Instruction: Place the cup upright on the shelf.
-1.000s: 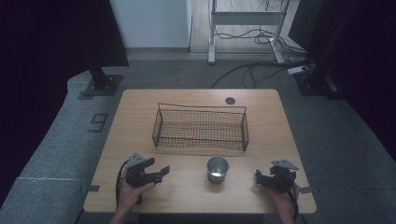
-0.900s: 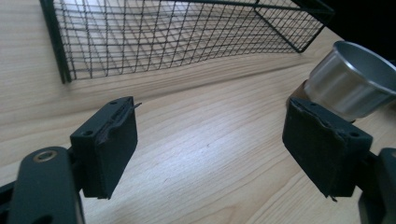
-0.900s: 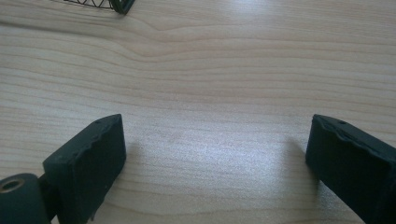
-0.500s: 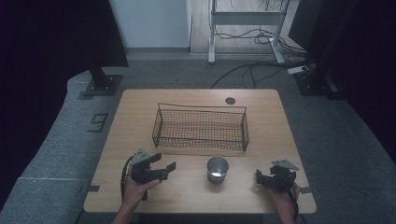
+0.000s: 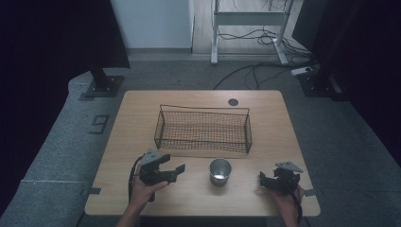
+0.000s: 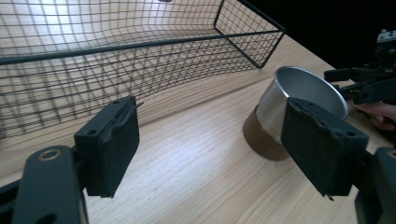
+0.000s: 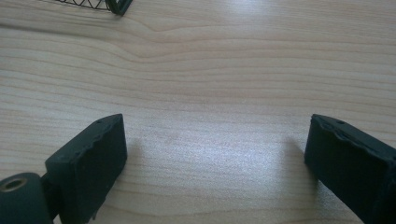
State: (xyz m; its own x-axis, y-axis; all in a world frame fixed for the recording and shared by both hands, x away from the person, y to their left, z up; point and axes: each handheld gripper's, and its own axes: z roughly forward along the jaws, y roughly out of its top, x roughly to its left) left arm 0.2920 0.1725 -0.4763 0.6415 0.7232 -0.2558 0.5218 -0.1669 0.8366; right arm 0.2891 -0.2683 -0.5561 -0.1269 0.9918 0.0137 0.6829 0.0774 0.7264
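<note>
Round silver metal cup [image 5: 220, 171] with a brown base stands on the light wooden table [image 5: 283, 123], near its front edge and just in front of the black wire basket [image 5: 203, 108], clear of its wall. Bare wood lies open on both sides of the cup. My left gripper [image 5: 174, 166] sits left of the cup, jaws spread wide, nothing between. My right gripper [image 5: 262, 178] rests near the front right corner, jaws likewise apart over bare wood.

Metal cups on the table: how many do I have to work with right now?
1. The metal cup stands upright on the table, just in front of the wire basket, between the left gripper and the right gripper. The basket looks empty; nothing seems hidden.
</note>
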